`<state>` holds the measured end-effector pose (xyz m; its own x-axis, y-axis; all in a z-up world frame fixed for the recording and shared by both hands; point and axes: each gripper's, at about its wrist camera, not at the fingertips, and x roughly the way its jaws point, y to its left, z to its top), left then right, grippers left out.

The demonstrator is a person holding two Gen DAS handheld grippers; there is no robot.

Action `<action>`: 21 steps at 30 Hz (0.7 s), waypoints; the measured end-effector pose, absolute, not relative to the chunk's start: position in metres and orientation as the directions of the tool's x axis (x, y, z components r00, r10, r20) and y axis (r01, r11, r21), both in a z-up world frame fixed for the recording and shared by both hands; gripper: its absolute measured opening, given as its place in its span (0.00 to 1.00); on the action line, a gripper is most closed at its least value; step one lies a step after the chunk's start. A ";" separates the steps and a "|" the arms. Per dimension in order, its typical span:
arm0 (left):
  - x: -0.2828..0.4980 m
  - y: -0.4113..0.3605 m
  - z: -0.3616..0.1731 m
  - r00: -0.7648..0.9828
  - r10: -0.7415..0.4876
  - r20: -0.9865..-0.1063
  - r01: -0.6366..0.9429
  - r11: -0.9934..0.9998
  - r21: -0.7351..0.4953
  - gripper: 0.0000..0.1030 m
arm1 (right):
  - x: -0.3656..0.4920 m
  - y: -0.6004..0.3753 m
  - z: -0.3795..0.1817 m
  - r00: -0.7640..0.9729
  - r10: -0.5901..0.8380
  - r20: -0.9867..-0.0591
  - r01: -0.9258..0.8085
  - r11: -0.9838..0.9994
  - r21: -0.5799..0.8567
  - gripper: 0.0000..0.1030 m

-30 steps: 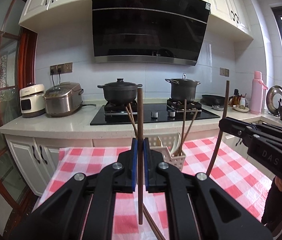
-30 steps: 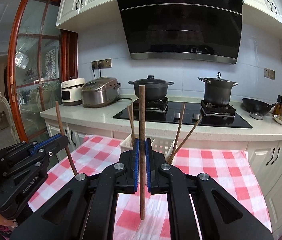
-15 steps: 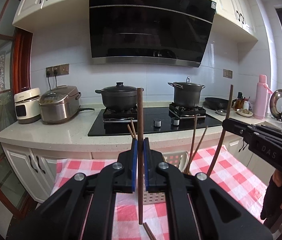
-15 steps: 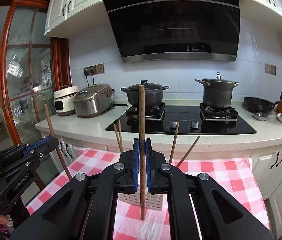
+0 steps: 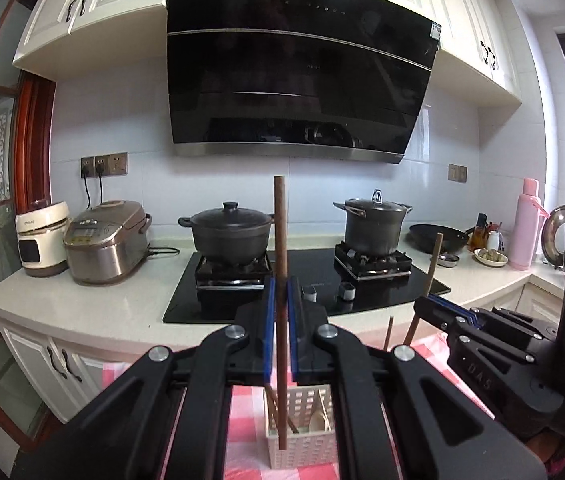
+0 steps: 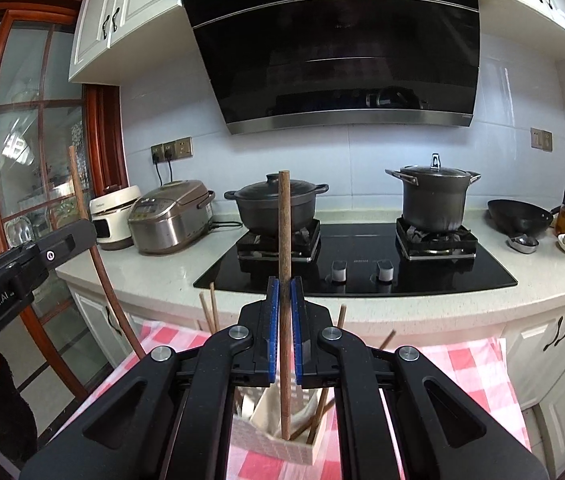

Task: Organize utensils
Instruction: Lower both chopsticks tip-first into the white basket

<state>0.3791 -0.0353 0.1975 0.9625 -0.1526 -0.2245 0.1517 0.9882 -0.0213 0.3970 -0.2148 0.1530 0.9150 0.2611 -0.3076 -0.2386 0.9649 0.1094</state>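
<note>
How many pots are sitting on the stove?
2. A wide black pot with a lid sits on the left burner; a taller grey pot with a lid sits on the right burner.

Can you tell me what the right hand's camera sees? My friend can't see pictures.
The right gripper holds a brown chopstick upright over a white utensil basket on a red checked tablecloth. Behind is a stove with two dark pots.
</note>
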 end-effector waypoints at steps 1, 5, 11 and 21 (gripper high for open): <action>0.384 -0.037 0.198 0.963 -0.149 -0.223 0.148 0.989 -0.018 0.06 | 0.401 -0.215 0.154 0.916 0.261 -0.304 -0.238 0.965 0.112 0.06; 0.404 -0.039 0.192 0.963 -0.136 -0.232 0.135 0.991 -0.022 0.06 | 0.416 -0.208 0.148 0.915 0.265 -0.306 -0.242 0.964 0.110 0.06; 0.436 -0.032 0.169 0.945 -0.151 -0.290 0.134 0.988 -0.077 0.06 | 0.432 -0.197 0.125 0.895 0.268 -0.356 -0.252 0.963 0.090 0.06; 0.468 -0.033 0.123 0.889 -0.155 -0.430 0.144 0.988 -0.057 0.06 | 0.447 -0.186 0.099 0.863 0.260 -0.433 -0.254 0.964 0.073 0.06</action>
